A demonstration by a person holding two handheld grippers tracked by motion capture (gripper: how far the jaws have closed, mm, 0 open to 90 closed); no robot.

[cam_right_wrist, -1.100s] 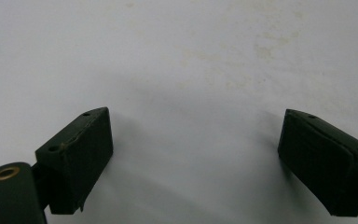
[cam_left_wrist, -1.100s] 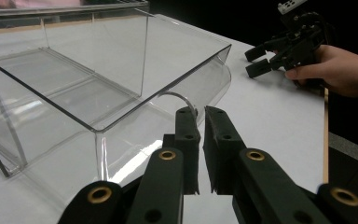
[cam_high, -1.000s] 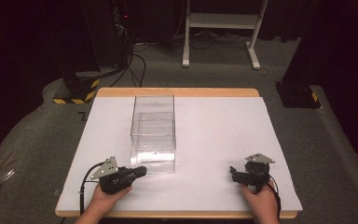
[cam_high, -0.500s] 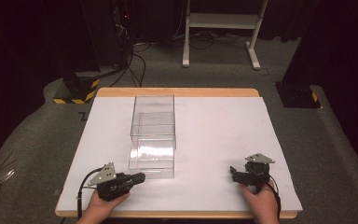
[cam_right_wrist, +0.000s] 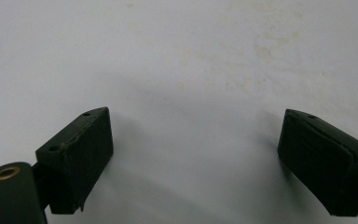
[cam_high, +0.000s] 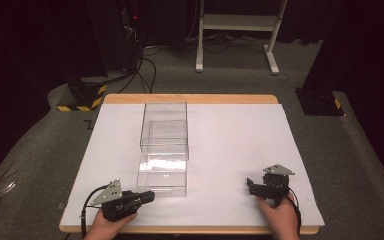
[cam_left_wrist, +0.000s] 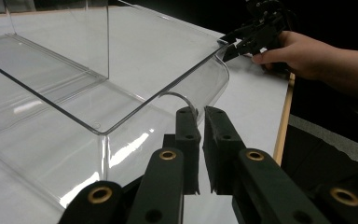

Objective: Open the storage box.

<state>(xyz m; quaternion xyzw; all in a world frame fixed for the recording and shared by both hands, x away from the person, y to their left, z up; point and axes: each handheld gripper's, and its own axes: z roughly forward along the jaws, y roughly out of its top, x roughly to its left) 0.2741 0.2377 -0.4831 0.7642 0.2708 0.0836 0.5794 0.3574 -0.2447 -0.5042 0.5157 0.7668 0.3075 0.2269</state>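
A clear plastic box [cam_high: 164,125] stands on the white table [cam_high: 230,135], with a clear tray [cam_high: 162,176] drawn out of it toward the near edge. My left gripper [cam_high: 150,196] lies low at the tray's front left corner. In the left gripper view its jaws [cam_left_wrist: 201,112] are shut with only a thin slit and nothing between them, and they point at the rounded cut-out in the tray's front wall [cam_left_wrist: 177,100]. My right gripper [cam_high: 250,184] rests at the near right of the table. It [cam_right_wrist: 193,116] is open wide over bare white surface.
The table's wooden near edge [cam_high: 190,231] runs just behind both hands. The left gripper view also takes in the other hand and its gripper [cam_left_wrist: 242,37] across the table. A white frame [cam_high: 237,22] and cables stand on the floor beyond the far edge.
My left gripper has drawn back a little toward the near edge, and the tray's front seems to have come slightly nearer with it. The right gripper has kept still.
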